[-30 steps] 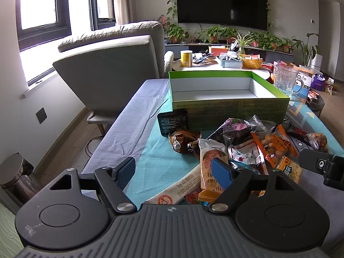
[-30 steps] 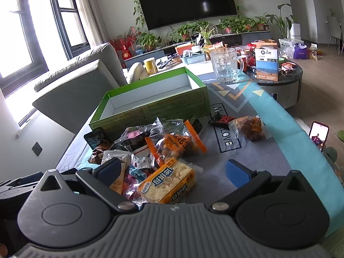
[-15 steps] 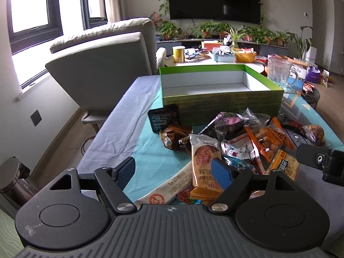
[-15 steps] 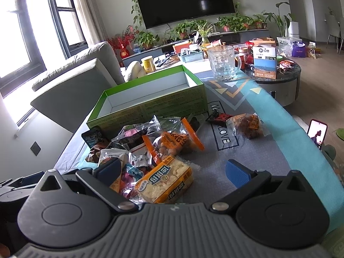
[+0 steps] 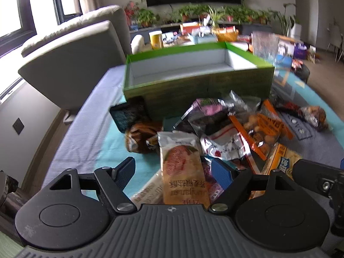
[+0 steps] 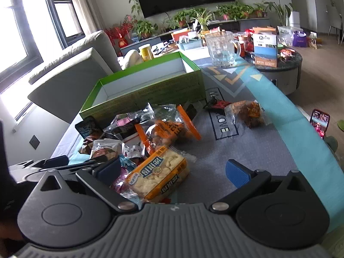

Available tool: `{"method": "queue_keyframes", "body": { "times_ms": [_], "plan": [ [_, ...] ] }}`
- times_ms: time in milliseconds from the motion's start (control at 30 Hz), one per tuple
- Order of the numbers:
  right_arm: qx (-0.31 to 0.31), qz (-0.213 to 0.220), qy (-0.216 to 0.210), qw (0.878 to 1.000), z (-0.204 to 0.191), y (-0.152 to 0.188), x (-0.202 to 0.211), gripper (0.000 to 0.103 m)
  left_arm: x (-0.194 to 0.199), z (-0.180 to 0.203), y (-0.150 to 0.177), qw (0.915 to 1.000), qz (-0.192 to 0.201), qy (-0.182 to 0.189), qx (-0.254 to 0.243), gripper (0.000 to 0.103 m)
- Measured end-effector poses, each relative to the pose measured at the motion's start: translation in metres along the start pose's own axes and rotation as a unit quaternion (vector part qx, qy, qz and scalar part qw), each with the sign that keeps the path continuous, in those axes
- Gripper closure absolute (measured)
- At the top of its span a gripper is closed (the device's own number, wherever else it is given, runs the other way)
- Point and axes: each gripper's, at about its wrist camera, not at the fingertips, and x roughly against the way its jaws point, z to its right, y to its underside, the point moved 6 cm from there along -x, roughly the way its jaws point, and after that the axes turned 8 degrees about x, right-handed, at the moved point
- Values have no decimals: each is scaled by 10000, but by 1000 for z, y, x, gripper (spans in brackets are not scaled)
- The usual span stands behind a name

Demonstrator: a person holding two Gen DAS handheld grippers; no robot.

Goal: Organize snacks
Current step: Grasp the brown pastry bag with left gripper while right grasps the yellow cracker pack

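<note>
An open green box [image 5: 193, 75] with a white inside stands on the table behind a heap of snack packets; it also shows in the right wrist view [image 6: 146, 90]. My left gripper [image 5: 174, 173] is open, its blue pads either side of a tan packet with a red picture [image 5: 182, 167]. My right gripper [image 6: 172, 171] is open, low over a yellow cracker pack [image 6: 159, 174]. An orange-trimmed nut bag [image 6: 169, 129] lies behind it. A brown snack bag [image 6: 247, 112] lies apart to the right.
A grey armchair [image 5: 71, 64] stands left of the table. A glass jug [image 6: 222, 48] sits behind the box. A round side table [image 6: 279, 64] with cartons is at the right. A phone [image 6: 320, 122] stands beyond the table's right edge.
My left gripper has moved forward and lower over the heap, so the tan packet now lies between its pads. My right gripper has edged closer to the cracker pack. Both stay open.
</note>
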Motion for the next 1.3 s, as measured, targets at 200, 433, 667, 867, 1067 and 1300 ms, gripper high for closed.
{"method": "queue_keyframes", "body": {
  "times_ms": [200, 433, 667, 867, 1067, 1300],
  "plan": [
    [-23, -132, 27, 9999, 2, 2, -8, 48, -11, 1, 4, 9998, -82, 194, -13, 43],
    [49, -217, -7, 9998, -3, 2, -13, 48, -5, -8, 1, 9984, -95, 506, 221, 66],
    [208, -280, -17, 9994, -14, 1, -18, 48, 25, -24, -11, 9965, 319, 667, 392, 66],
    [291, -543, 142, 9980, -25, 1, -34, 48, 41, -42, -18, 9951, 620, 590, 498, 66],
    [397, -890, 324, 9947, -28, 7, -49, 49, 38, -57, -16, 9945, 586, 521, 693, 66],
    [396, -525, 468, 9967, -20, -2, -32, 52, 42, -53, -20, 9933, 698, 632, 673, 66]
  ]
}}
